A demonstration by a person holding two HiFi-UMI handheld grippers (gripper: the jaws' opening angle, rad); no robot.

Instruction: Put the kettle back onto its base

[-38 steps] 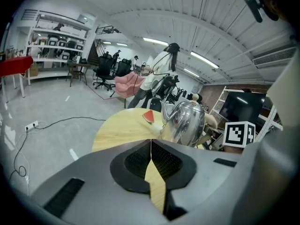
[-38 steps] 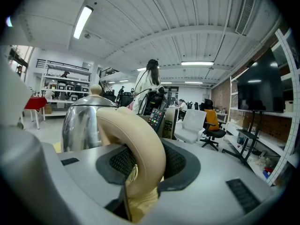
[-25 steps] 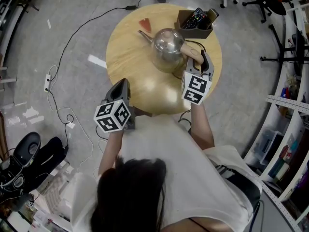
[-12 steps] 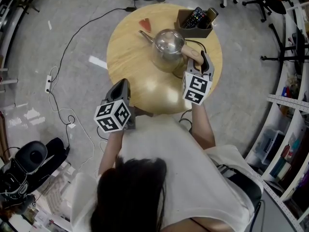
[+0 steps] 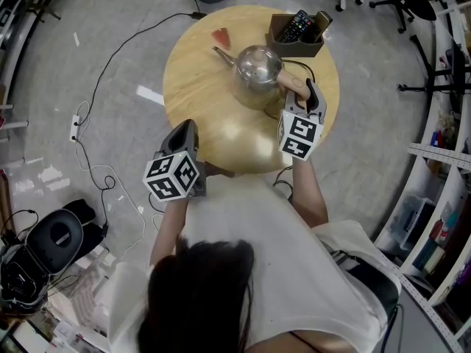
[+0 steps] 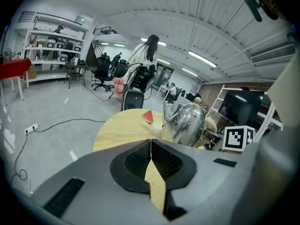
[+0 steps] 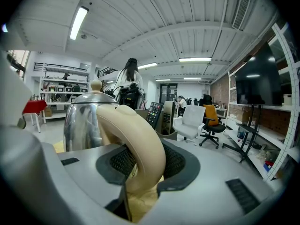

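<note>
– While the head view shows the kettle [image 5: 257, 68] on the table [image 5: 193, 87], why is it just ahead of the right gripper [image 5: 300, 88]?
– To carry it, I think. Left gripper view: left gripper [image 6: 151, 143] clenched empty, kettle ahead-right. Right gripper view: pads [image 7: 119, 161] grasp its cream handle [image 7: 138, 135]; the base I cannot make out.

A round wooden tabletop [image 5: 195, 87] stands on a grey concrete floor [image 5: 44, 87], carrying a red wedge-shaped slice [image 5: 221, 37] near its far edge; to the right of the slice is a brown box [image 5: 294, 50] with a black remote [image 5: 298, 26] in it; a black cable [image 5: 131, 34] trails over the floor toward a white power strip [image 5: 73, 127], past a strip of white tape [image 5: 149, 94]; a black round-topped case [image 5: 55, 235] lies at lower left; shelving [image 5: 441, 197] lines the right side; a white office chair [image 7: 191, 121] stands beyond.
</note>
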